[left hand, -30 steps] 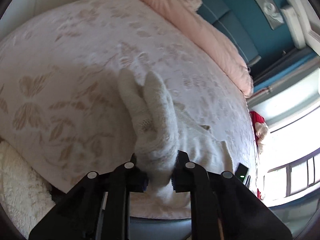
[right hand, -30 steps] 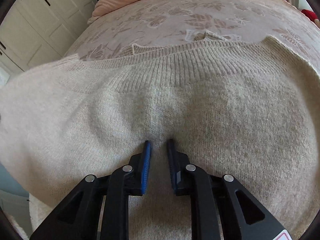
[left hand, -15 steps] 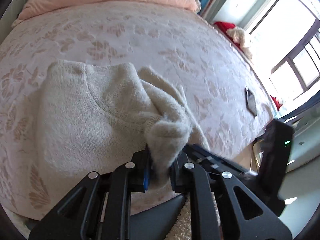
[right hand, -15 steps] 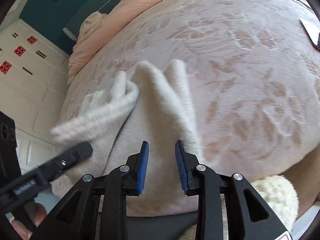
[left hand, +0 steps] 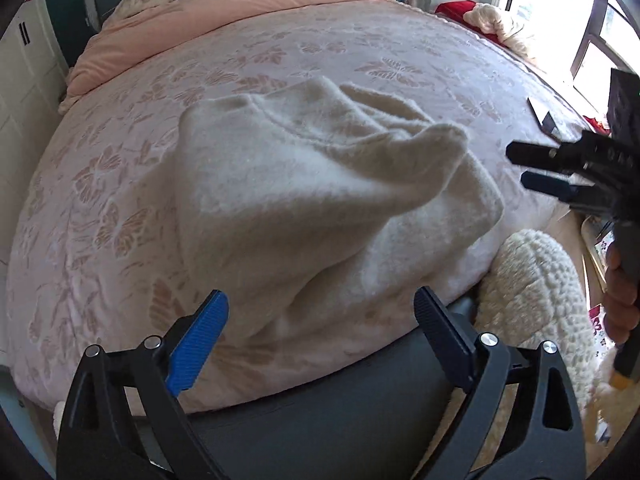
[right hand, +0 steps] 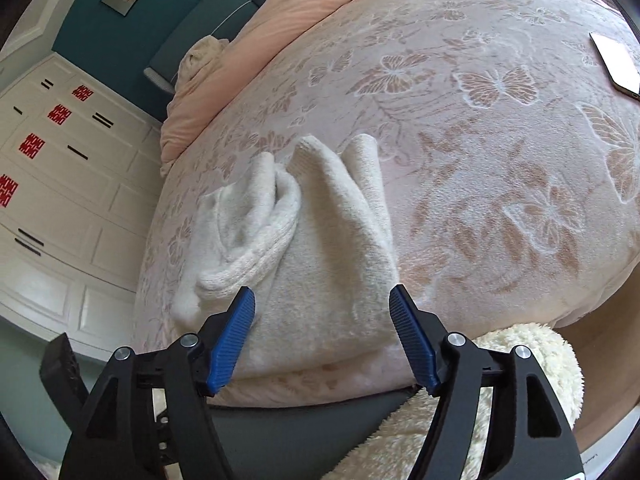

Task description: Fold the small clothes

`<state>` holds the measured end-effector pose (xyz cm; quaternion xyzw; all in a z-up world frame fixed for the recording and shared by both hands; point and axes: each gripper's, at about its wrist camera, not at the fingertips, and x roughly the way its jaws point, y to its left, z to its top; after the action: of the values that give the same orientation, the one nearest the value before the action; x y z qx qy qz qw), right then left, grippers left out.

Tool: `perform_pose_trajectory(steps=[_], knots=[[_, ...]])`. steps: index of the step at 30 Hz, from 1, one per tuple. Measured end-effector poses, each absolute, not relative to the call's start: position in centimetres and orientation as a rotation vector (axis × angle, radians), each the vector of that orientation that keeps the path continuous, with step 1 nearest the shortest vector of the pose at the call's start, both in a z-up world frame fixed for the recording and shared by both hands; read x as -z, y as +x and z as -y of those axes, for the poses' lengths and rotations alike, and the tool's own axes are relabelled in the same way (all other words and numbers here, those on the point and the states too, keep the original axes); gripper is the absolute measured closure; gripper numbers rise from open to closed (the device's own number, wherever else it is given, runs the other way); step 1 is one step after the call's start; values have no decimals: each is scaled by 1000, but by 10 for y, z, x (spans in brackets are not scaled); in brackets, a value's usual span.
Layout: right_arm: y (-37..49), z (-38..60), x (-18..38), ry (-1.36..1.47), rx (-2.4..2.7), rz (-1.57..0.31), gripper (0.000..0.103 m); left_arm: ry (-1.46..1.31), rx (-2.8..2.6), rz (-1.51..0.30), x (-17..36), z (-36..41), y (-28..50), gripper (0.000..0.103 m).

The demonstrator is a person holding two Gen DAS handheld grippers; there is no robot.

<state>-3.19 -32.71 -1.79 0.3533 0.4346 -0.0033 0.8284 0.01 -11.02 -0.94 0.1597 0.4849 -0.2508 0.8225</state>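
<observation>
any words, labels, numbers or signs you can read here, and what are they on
Red paper cutouts on the white wardrobe doors: decorative signs, too small and skewed to read for certain.
White sticker at the base of the right tongs: cut off, unreadable.
No readable text on the cream sweater, the bedspread or the phone.

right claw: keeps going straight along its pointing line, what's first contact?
Most likely the cream sweater folded on the bedspread. The right claw is open and empty, the knit lying ahead between its fingers; depth unclear.

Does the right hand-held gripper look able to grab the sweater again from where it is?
Probably yes: the right hand-held gripper stands open right over the sweater, with nothing between.
</observation>
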Motion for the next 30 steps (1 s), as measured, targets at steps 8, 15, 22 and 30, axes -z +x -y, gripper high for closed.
perform_pose_trajectory(steps=[8, 15, 22, 30], knots=[[-11, 292, 6, 713, -35, -998, 30, 232, 448, -1076, 27, 75, 13, 11], [32, 260, 19, 674, -61, -1077, 24, 138, 402, -1112, 42, 56, 26, 11], [78, 235, 3, 604, -138, -1031, 85, 94, 420, -1175, 59, 49, 47, 70], [18, 272, -49, 489, -49, -793, 86, 17, 535, -1122, 9, 63, 33, 86]])
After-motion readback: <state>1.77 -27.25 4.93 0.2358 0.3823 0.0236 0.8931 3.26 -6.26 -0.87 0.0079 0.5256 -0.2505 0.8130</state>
